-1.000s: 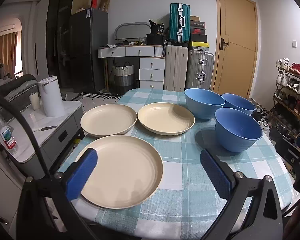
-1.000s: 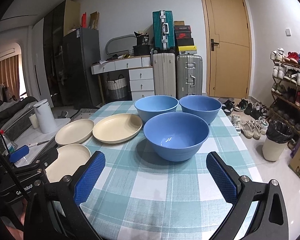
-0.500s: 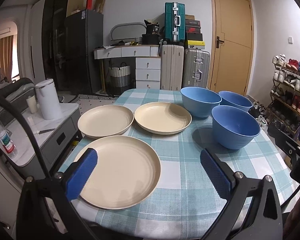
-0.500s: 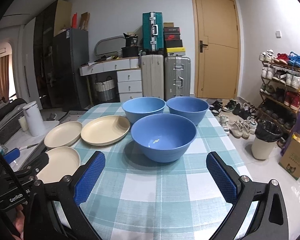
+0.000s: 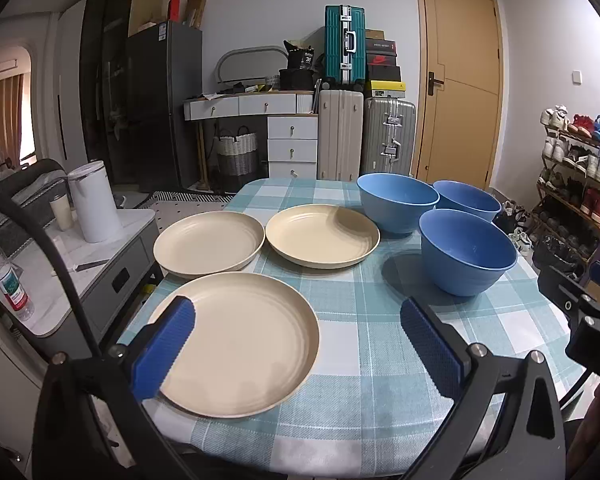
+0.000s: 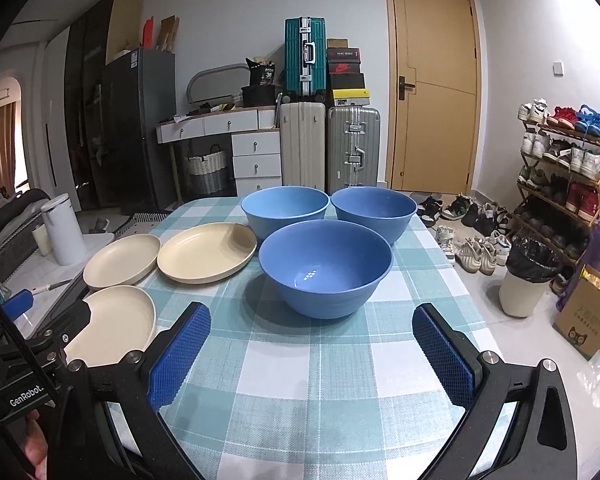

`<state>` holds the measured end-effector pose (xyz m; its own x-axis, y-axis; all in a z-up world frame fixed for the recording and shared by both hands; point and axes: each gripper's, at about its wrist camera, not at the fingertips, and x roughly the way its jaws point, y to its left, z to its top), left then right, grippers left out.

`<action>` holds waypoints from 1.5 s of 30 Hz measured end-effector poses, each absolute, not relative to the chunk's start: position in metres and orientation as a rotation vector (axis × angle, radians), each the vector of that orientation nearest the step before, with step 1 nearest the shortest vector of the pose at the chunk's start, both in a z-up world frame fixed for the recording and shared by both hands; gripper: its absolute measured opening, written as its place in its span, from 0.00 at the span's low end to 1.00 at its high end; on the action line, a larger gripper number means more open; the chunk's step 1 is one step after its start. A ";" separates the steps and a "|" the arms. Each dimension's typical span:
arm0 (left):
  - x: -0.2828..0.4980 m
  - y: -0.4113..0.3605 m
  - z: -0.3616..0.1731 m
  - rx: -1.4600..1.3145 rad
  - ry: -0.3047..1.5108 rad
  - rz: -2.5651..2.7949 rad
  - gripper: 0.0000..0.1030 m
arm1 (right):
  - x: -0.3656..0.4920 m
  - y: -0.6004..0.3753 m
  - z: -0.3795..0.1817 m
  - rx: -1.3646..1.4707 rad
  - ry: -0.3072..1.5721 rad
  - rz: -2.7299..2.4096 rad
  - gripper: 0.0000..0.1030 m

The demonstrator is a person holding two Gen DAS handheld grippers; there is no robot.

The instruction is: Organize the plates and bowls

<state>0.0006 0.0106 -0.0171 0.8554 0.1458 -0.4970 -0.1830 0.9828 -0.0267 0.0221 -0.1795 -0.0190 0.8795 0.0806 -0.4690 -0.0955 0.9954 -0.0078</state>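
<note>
So both grippers are hanging wide open over the checkered counter [image 6: 320, 364], holding nothing. The left gripper [image 5: 300, 344] is sitting low over the nearest cream plate [image 5: 240, 340], with its left finger [image 5: 164, 348] overlapping that plate's rim and its right finger out over bare cloth. Two more cream plates are lying just ahead of it, the far left plate [image 5: 208, 244] and the far right plate [image 5: 322, 236], side by side and almost touching. The right gripper [image 6: 312, 352] is hovering just short of the nearest blue bowl [image 6: 326, 266], which is sitting dead ahead between its fingers. Behind that, the back left bowl [image 6: 286, 210] and back right bowl [image 6: 374, 210] are standing close together.
</note>
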 end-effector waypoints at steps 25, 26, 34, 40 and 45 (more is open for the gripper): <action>-0.016 0.069 -0.002 -0.029 0.493 0.210 1.00 | 0.028 -0.116 -0.014 -0.156 0.477 0.173 1.00; -0.013 0.076 0.001 -0.039 0.501 0.207 1.00 | 0.026 -0.111 -0.012 -0.170 0.464 0.198 1.00; 0.003 0.158 0.046 -0.207 0.475 0.271 1.00 | 0.031 -0.071 0.036 -0.216 0.337 0.357 1.00; 0.023 0.227 0.056 -0.314 0.377 0.413 1.00 | 0.080 -0.025 0.085 -0.127 0.336 0.528 1.00; 0.049 0.258 0.046 -0.313 0.460 0.552 1.00 | 0.156 0.033 0.087 -0.156 0.590 0.590 1.00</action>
